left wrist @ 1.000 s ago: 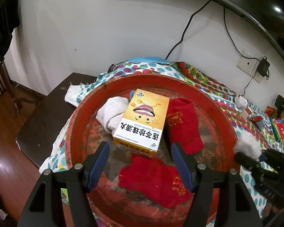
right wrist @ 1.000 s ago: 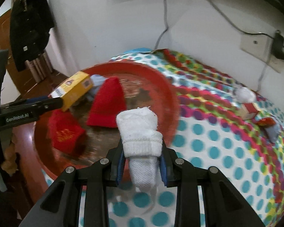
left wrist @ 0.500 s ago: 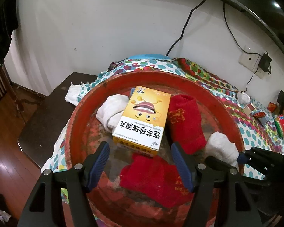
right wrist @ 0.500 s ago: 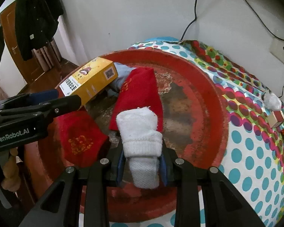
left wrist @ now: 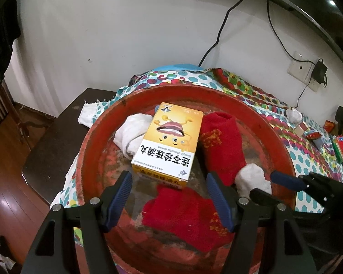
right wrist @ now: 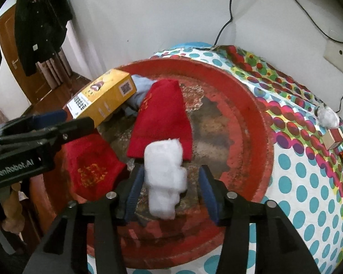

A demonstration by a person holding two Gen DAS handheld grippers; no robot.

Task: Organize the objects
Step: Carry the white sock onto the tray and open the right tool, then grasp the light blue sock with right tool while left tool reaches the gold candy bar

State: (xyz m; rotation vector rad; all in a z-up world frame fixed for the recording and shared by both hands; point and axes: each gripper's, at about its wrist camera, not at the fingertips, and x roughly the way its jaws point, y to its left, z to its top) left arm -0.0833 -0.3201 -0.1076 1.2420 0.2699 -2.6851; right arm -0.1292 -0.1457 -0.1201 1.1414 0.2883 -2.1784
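The red tray [right wrist: 258, 118] sits on the dotted cloth [right wrist: 308, 194]. It holds the yellow box [left wrist: 169, 141] at 12 o'clock, one red sock [left wrist: 221, 146] at 2 o'clock and another [left wrist: 185, 214] at 6 o'clock. The white sock [right wrist: 165, 178] sits at 5 o'clock, between the right gripper [right wrist: 169, 187] jaws. These are opening; the pads no longer press it. Let them clear fully, then withdraw straight back without snagging the fabric. The left gripper [left wrist: 169, 196] hovers open and empty. A second ago the white sock was clamped outside the tray rim.
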